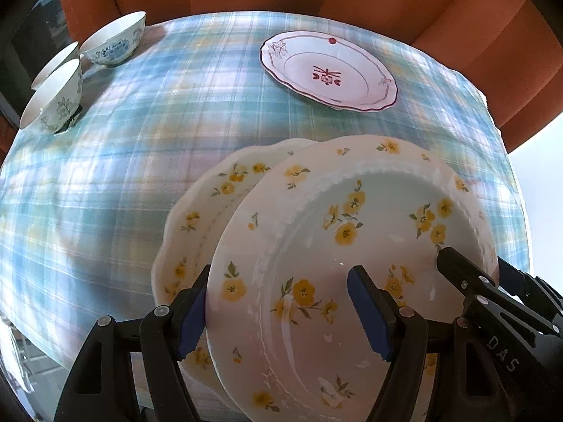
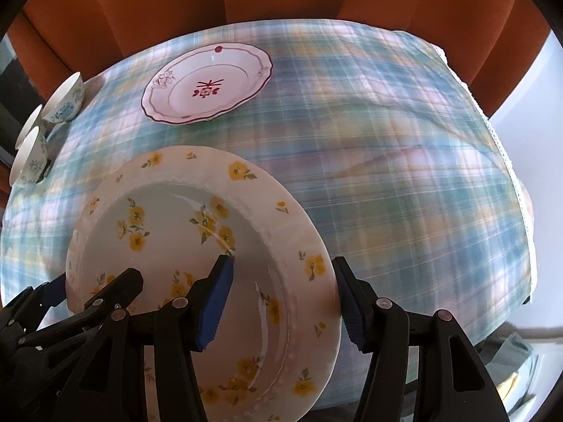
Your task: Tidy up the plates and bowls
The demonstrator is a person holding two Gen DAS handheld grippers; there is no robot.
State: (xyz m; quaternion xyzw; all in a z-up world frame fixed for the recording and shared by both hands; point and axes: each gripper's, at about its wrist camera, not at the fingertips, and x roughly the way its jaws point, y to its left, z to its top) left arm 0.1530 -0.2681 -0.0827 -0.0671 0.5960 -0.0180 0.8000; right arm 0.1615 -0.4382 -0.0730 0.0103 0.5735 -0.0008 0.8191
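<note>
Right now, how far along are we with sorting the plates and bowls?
Done: three bowls look grouped at the table's far left. In hand: the left hand-held gripper and right hand-held gripper straddle opposite rims of the upper yellow-flowered plate, over its match. Left: seating it, then the red-trimmed plate.
</note>
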